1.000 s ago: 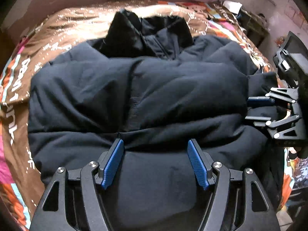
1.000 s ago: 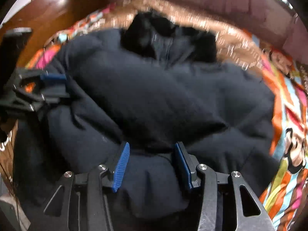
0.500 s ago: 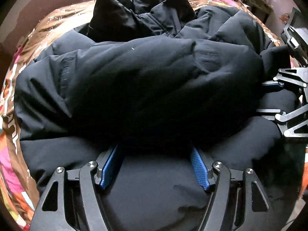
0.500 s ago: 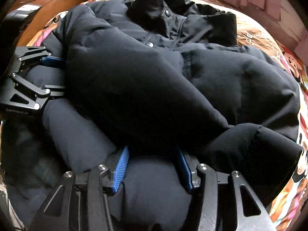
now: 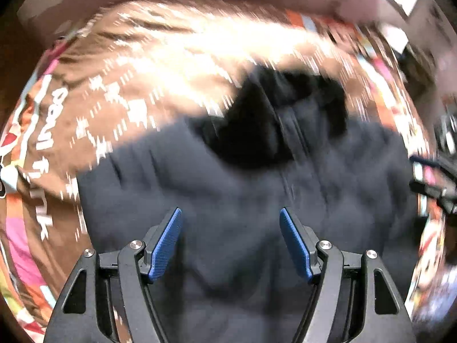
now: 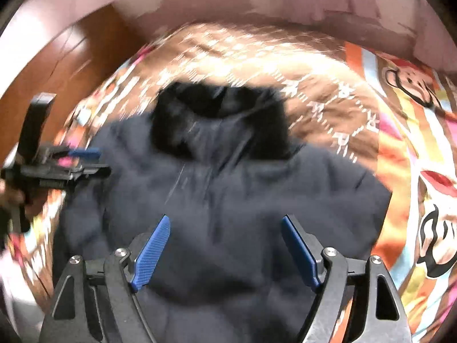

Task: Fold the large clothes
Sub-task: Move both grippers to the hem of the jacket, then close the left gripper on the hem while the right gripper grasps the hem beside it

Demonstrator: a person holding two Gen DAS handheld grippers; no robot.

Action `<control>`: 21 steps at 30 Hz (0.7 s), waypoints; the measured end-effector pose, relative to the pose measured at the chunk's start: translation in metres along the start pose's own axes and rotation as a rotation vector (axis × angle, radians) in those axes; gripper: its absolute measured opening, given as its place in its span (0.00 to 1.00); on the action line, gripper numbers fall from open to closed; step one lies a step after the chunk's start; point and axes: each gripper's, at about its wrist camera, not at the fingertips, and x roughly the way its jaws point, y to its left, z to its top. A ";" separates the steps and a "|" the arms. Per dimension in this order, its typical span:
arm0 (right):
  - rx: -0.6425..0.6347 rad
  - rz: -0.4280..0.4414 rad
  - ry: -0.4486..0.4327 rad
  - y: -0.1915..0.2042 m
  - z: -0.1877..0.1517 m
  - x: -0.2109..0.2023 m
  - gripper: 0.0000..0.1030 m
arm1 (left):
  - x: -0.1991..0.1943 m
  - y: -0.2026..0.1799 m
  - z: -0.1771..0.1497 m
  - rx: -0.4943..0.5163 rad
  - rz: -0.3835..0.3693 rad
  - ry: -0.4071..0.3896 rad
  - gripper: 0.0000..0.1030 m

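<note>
While both views smear with motion, I read dark jacket point(image 5: 242, 200) lying folded on bed, collar point(image 6: 220, 120) at far end. Brown patterned bedspread point(image 5: 120, 100) around it. My left claw point(image 5: 230, 243) above jacket's near part, jaws apart, nothing between pads, fabric not pinched. My right claw point(image 6: 225, 245) jaws just been opening, now wide, empty, jacket below them. Left claw also seen at left edge of right view, beside jacket's side. Pink wall point(image 6: 257, 5) behind bed.
</note>
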 end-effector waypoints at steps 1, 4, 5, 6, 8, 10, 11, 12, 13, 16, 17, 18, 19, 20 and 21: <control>0.023 -0.006 -0.010 -0.004 0.014 0.007 0.76 | 0.003 0.003 0.014 -0.030 -0.001 -0.020 0.63; 0.073 0.004 -0.015 -0.019 0.054 0.033 0.76 | 0.018 0.013 0.061 -0.117 -0.036 -0.063 0.63; 0.086 0.003 -0.005 -0.025 0.064 0.040 0.76 | 0.025 0.017 0.077 -0.140 -0.055 -0.058 0.63; 0.104 0.007 0.003 -0.031 0.073 0.049 0.76 | 0.031 0.019 0.091 -0.155 -0.068 -0.047 0.63; 0.154 0.028 0.030 -0.045 0.095 0.069 0.76 | 0.040 0.018 0.106 -0.158 -0.080 -0.033 0.63; 0.180 0.042 0.053 -0.055 0.108 0.083 0.74 | 0.050 0.012 0.118 -0.121 -0.088 -0.024 0.63; 0.178 0.041 0.064 -0.058 0.114 0.089 0.70 | 0.051 0.010 0.117 -0.106 -0.087 -0.020 0.63; 0.175 0.031 0.072 -0.059 0.117 0.094 0.68 | 0.055 0.007 0.119 -0.077 -0.078 -0.010 0.63; 0.171 0.021 0.083 -0.062 0.122 0.101 0.64 | 0.059 0.004 0.120 -0.052 -0.069 -0.004 0.63; 0.171 0.027 0.112 -0.066 0.130 0.114 0.46 | 0.073 -0.003 0.120 -0.032 -0.057 -0.007 0.56; 0.169 0.028 0.115 -0.067 0.132 0.117 0.41 | 0.075 -0.004 0.121 -0.032 -0.064 -0.010 0.48; 0.163 0.025 0.121 -0.067 0.133 0.120 0.41 | 0.077 -0.004 0.122 -0.033 -0.072 -0.011 0.43; 0.155 0.020 0.124 -0.065 0.134 0.123 0.40 | 0.079 -0.005 0.123 -0.033 -0.080 -0.013 0.34; 0.149 0.011 0.127 -0.064 0.134 0.126 0.34 | 0.079 -0.006 0.124 -0.031 -0.081 -0.014 0.24; 0.151 0.009 0.128 -0.064 0.135 0.128 0.29 | 0.080 -0.007 0.124 -0.028 -0.076 -0.017 0.19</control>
